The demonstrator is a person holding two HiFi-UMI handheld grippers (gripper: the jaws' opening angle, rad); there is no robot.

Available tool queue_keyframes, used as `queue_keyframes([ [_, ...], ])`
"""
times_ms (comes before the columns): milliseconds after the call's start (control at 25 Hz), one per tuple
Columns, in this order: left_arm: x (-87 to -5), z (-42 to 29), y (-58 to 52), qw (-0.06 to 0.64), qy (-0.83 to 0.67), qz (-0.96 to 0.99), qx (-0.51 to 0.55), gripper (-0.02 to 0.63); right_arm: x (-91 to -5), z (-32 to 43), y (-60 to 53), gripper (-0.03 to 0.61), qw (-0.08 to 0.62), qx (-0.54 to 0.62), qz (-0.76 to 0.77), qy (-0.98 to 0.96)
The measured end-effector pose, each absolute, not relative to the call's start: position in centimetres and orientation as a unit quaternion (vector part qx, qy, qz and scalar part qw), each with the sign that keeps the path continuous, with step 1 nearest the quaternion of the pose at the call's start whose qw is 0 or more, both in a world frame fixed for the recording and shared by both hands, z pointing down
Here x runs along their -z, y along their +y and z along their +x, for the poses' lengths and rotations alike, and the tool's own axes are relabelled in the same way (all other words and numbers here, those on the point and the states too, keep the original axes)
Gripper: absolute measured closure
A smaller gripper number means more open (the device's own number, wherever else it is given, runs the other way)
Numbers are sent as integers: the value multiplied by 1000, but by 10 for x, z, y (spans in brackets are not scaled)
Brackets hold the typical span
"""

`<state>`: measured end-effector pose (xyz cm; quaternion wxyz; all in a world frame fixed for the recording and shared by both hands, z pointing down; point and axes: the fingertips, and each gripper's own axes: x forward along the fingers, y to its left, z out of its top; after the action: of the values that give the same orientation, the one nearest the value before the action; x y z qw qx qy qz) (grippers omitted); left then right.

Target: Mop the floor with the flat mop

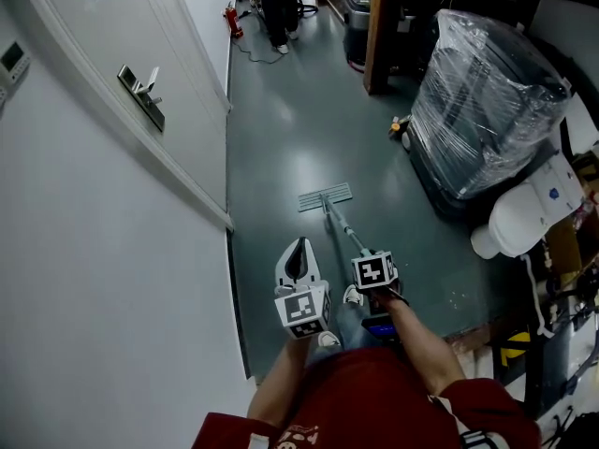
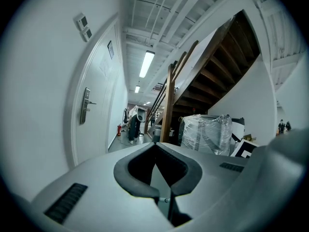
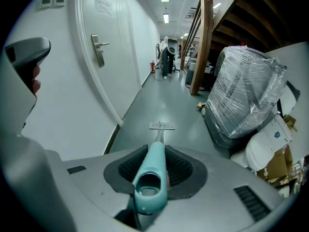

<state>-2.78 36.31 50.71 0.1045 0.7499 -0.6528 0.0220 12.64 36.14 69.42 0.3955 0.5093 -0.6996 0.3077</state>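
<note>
**Head view: mop stretched out along the corridor floor**

Shows the mop point(image 1: 335, 215) ahead of the person, flat head point(image 1: 325, 197) down on the grey floor point(image 1: 281, 138), near the wall point(image 1: 94, 297) that carries the door point(image 1: 84, 26). Runs lengthwise from that head back along the pole point(image 1: 344, 230) to the right gripper point(image 1: 370, 262), pointing away from the person and a little leftward. Sets the head's long side crosswise to the pole.

Right gripper view: clamped on the teal grip point(image 3: 150, 178) at the pole's near end, one dark pad on each side, the grip's hollow end facing the camera. Looks straight down the pole to the head, small and far out on the floor.

Left gripper point(image 1: 299, 251): just beside the right one, apart from the pole. Seen in its own view with jaws drawn together, tips meeting, nothing between them, aimed level down the corridor.

Writing: none legible anywhere. Square black-and-white markers on both cubes point(image 1: 301, 311). Sheet point(image 3: 103, 5) on the door too blurred to read. Small blue mark on the white casing point(image 1: 538, 209) at the right, unreadable. Plastic-wrapped bundle point(image 1: 487, 92) to the right of the mop, well apart from it.
</note>
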Motion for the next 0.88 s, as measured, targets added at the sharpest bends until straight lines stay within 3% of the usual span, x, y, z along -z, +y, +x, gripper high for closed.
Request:
queue_keyframes([
  [520,-496,-61,388,104,-664,741,-13,598,-693,104,398,460,414,-293,498,-704],
  [880,-494,-44,394,108,-680,724,-20,598,-693,120,397,460,419,-286,487,-710],
])
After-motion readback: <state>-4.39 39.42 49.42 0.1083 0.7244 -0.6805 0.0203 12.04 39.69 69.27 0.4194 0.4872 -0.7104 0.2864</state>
